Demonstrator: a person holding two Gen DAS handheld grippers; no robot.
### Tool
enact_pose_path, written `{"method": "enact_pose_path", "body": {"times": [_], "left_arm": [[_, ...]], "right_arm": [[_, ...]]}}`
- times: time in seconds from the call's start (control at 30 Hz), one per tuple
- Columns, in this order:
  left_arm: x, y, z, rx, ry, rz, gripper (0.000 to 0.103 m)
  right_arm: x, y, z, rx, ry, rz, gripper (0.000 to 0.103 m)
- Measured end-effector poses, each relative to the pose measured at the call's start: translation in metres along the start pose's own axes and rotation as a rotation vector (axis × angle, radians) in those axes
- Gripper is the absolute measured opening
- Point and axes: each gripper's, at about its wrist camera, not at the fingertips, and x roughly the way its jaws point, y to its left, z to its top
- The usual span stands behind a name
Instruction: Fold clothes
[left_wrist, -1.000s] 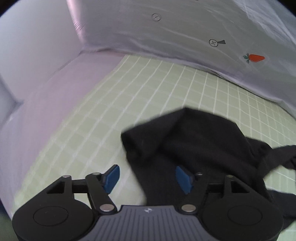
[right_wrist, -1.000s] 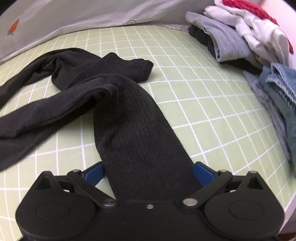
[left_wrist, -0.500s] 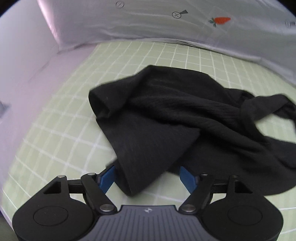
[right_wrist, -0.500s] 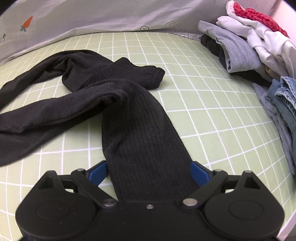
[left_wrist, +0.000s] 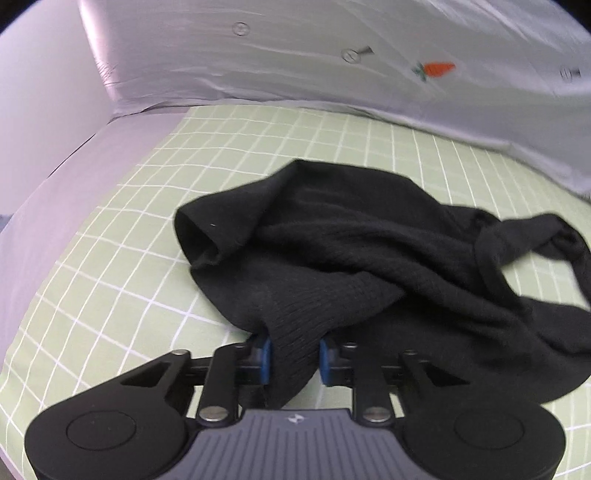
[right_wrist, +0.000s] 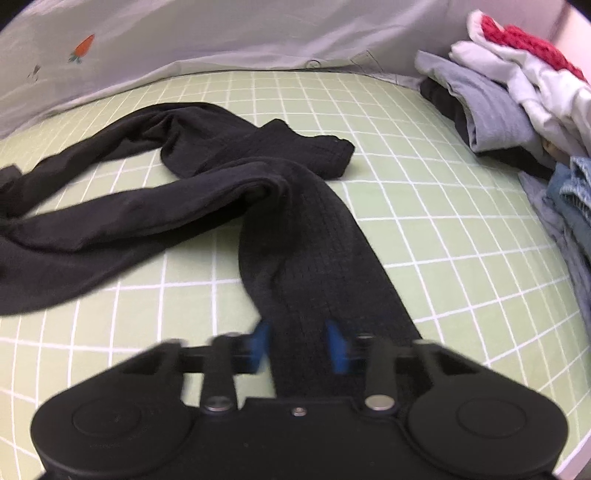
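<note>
Since the earlier frames both of my claws have drawn in from wide apart, and my left one has dropped lower onto the cloth. My left gripper (left_wrist: 292, 356) is closing, its blue pads (left_wrist: 265, 355) pressing from either side on a bunched fold of the black ribbed garment (left_wrist: 332, 258). From that pinch the garment spreads ahead of the claw and off to its right, in a rumpled heap with a rolled hem just ahead and to the left and a thin looped edge far out to the right. Under it lies the green checked sheet (left_wrist: 129, 258), and beyond the heap, across the far side, stands a pale cloth with a small carrot print (left_wrist: 436, 69).

My right gripper (right_wrist: 298, 345) is closing too, and its blue pads (right_wrist: 336, 349), blurred in motion, sit against the two sides of a long ribbed strip of the same black garment (right_wrist: 314, 236). That strip runs straight ahead from the claw, then bends away to the left in two long twisted arms across the green checked sheet (right_wrist: 424, 240). Ahead and far to the right of this claw, well apart from the garment, sits a pile of clothes (right_wrist: 517, 103) in grey, white, red and denim.
</note>
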Motion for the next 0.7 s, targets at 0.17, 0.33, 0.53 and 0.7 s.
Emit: {"method": "enact_pose_path", "body": {"times": [0.17, 0.33, 0.53, 0.7], "left_arm": [[-0.024, 0.026, -0.003, -0.036, -0.011, 0.045, 0.019], [-0.049, 0.071, -0.006, -0.087, 0.008, 0.095, 0.017], [-0.057, 0.128, -0.002, -0.079, 0.021, 0.282, 0.018], [-0.043, 0.160, -0.003, -0.141, 0.124, 0.332, 0.034]], "right_arm": [[-0.013, -0.007, -0.013, 0.051, 0.001, -0.022, 0.007], [-0.031, -0.013, -0.035, 0.122, 0.007, -0.042, 0.007], [-0.051, 0.001, -0.059, 0.179, 0.016, -0.030, 0.007], [-0.064, 0.028, -0.072, 0.141, 0.009, -0.005, 0.007]]}}
